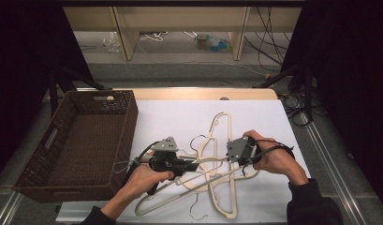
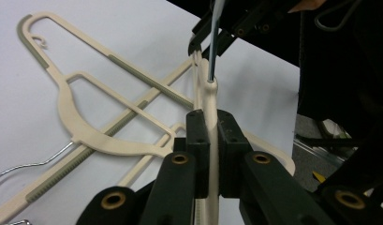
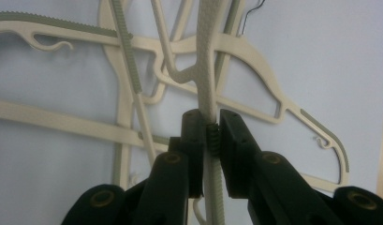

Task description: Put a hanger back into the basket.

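Both grippers pinch one hanger (probably lifting it clear of the tangle); basket waits left.

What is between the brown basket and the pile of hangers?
The left gripper and the hand holding it sit between the basket and the hangers on the white table, in the high view.

A lab-like recording space — black curtains, loose floor cables, white-covered table.
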`<state>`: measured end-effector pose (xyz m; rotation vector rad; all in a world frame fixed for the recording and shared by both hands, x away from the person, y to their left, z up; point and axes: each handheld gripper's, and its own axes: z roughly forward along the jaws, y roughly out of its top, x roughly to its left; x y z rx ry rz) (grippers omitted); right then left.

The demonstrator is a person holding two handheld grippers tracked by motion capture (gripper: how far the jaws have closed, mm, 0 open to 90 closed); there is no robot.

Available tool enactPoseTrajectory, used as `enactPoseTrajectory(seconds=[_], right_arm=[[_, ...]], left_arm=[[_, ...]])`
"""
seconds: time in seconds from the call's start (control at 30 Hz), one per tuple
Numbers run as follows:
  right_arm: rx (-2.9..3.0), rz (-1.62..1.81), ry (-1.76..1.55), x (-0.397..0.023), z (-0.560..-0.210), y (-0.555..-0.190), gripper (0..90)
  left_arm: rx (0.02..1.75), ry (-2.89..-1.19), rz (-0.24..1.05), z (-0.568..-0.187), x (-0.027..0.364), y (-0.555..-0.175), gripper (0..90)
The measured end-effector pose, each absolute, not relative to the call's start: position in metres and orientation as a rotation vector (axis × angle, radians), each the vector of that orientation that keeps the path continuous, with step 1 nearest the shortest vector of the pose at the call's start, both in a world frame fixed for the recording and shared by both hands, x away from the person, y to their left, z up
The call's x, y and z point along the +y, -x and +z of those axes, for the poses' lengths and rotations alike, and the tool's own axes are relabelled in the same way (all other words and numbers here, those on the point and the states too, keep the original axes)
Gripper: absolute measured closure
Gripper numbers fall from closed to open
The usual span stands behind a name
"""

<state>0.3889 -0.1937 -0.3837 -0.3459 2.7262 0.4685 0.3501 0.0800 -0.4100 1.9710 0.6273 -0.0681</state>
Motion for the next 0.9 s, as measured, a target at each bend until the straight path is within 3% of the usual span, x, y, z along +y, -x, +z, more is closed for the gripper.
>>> enactPoseTrajectory(seconds=[0.8,0.87,0.9], right_arm=[[2.720,0.493,0.362,-0.190,-0.384,-0.387,80.1],[2.724,0.509,0.333,-0.190,-0.383,-0.387,76.5],[2.698,0.538,0.260,-0.191,-0.379,-0.388,69.7]], left_arm=[[0.599,-2.113,0.015,-0.399,0.079,-0.344,85.7],[0.614,-2.112,0.016,-0.399,0.079,-0.343,85.8],[0.619,-2.111,0.032,-0.398,0.081,-0.344,85.8]])
